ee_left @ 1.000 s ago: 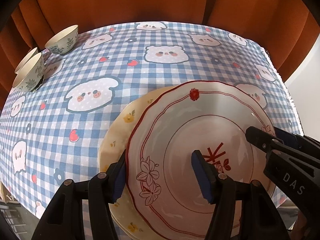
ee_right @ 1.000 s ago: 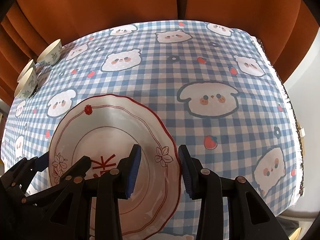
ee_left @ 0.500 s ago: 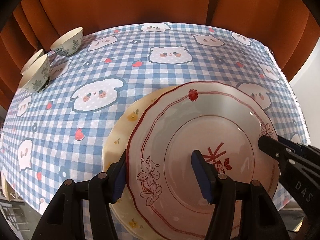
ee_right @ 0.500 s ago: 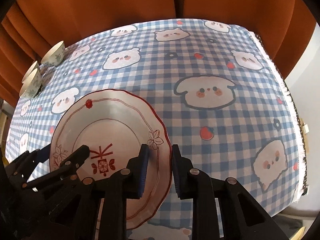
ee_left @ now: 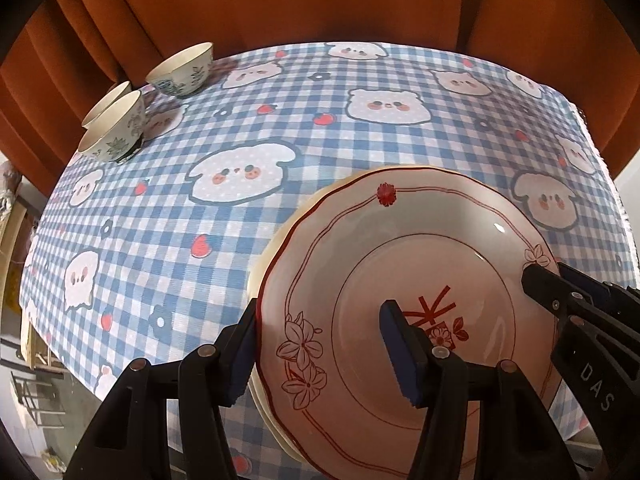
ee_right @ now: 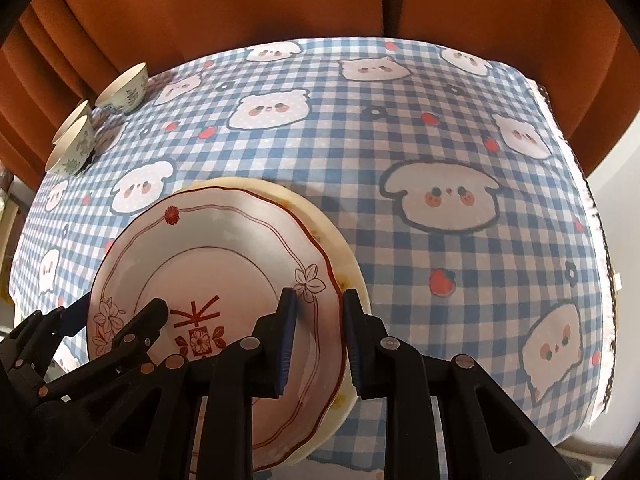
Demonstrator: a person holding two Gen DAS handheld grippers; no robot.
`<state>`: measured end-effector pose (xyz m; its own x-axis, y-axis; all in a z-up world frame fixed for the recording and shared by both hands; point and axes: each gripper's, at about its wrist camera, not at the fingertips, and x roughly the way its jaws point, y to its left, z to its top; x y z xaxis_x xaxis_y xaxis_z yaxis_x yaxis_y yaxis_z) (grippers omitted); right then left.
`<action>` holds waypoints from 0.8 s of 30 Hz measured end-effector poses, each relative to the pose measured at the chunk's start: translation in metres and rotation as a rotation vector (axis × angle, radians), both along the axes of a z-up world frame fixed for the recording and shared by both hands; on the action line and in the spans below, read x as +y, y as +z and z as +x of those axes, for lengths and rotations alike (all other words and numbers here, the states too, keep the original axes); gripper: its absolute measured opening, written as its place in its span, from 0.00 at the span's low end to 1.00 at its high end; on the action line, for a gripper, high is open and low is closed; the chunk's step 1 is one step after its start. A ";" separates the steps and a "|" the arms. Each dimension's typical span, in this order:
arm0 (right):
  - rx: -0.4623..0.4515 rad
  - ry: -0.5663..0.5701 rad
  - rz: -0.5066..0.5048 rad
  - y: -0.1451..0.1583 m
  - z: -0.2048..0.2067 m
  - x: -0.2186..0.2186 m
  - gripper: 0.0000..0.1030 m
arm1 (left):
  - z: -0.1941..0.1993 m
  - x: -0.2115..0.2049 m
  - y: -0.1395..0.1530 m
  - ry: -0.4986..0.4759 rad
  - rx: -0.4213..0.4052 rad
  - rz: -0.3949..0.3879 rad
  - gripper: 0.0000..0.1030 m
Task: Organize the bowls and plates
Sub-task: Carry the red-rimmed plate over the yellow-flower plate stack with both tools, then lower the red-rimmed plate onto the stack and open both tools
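Both tools pitched steeply down. Right gripper [ee_right: 318,344] clamps the 3 o'clock rim of the red-trimmed plate [ee_right: 224,256]; left gripper [ee_left: 320,356], jaws narrowing, straddles its 9 o'clock rim. Plate sits atop cream plate [ee_right: 340,256]; three bowls [ee_left: 182,68] at the tablecloth's [ee_left: 360,152] 10 o'clock corner.

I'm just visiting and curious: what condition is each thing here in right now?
Cream ceramic plate: flat on the checked tablecloth, underneath.
White ceramic plate with red rim: stacked off-centre on it.
Three small patterned bowls: upright, far corner.
Left gripper: open, straddling the plates' left rim.
Right gripper: jaws just closed, pinching the top plate's rim.
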<state>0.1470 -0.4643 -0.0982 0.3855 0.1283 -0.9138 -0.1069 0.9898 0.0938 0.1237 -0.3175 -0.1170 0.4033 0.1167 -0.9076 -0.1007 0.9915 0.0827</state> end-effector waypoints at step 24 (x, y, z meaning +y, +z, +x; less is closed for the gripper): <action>-0.052 0.069 -0.070 -0.003 -0.007 0.009 0.27 | -0.007 0.001 -0.002 0.017 0.002 -0.039 0.80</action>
